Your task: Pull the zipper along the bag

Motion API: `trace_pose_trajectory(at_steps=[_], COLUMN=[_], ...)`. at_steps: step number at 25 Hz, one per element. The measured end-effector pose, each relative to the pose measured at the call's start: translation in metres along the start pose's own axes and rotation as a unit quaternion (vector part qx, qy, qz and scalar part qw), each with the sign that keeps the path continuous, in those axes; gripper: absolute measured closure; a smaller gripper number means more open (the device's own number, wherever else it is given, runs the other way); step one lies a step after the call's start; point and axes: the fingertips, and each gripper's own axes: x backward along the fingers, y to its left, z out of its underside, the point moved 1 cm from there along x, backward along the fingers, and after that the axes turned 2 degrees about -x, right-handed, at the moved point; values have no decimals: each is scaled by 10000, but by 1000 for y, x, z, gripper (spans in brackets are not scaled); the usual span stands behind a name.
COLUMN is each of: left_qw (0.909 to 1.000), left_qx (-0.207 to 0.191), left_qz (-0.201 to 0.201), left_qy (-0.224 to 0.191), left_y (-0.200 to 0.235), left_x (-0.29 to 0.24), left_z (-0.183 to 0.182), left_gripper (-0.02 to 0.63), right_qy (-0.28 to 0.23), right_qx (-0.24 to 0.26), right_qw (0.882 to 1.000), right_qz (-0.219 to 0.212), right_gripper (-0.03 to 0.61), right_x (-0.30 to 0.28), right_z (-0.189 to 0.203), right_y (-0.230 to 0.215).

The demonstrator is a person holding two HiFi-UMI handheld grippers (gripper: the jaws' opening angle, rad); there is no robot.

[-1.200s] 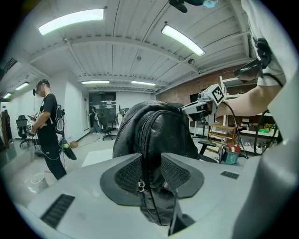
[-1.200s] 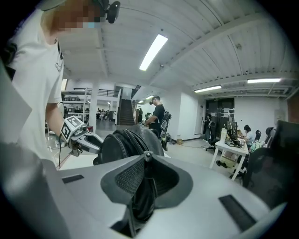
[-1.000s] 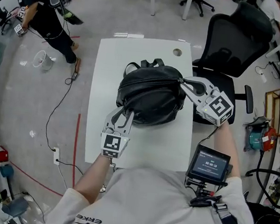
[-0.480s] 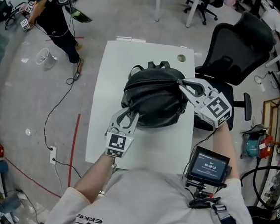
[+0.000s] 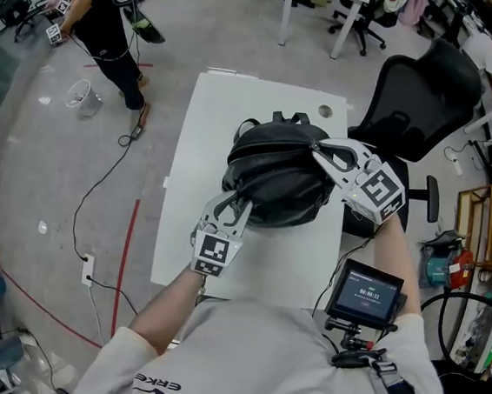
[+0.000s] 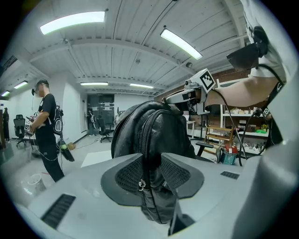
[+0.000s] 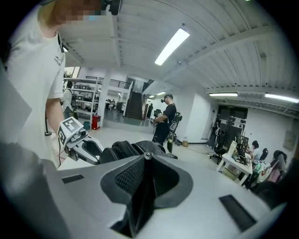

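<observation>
The bag point(image 5: 279, 173) lies on the worktop point(image 5: 201, 143). The left hand-held gripper point(image 5: 235, 204) clamps its edge at 7 o'clock. The right hand-held gripper point(image 5: 318, 147), narrow, pinches the zipper pull point(image 7: 147, 155) at 2 o'clock.

Grey floor point(image 5: 26, 125) — black office chair point(image 5: 422, 105)

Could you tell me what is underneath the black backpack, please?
The black backpack sits on the white table, whose bare top shows beside it. The patch directly beneath is covered by the bag, so anything lying there cannot be seen.
</observation>
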Motion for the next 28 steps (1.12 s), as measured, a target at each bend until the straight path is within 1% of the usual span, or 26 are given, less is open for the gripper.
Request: trace_pose_trajectory(at_steps=[9, 14, 16, 18, 28], left_qw=[9999, 9997, 9996, 9994, 9982], left_qx=[3, 106, 94, 76, 147], left_qz=[97, 180, 220, 256, 483], left_qy=[-123, -146, -165, -205, -316], left_y=[3, 0, 1, 4, 5], left_x=[-1, -2, -2, 0, -1], left_z=[7, 18, 16, 11, 15], left_gripper=[503, 503, 503, 503, 503], right_qy=[200, 361, 434, 511, 1032], right_qx=[180, 321, 386, 457, 643], right_qw=[9996, 9987, 9982, 9974, 9915], right_qz=[-117, -155, -174, -201, -470], right_gripper=[529, 529, 529, 529, 529], right_x=[-25, -36, -41, -48, -80], right_z=[-11, -17, -19, -24, -37], right_y=[14, 20, 23, 26, 42])
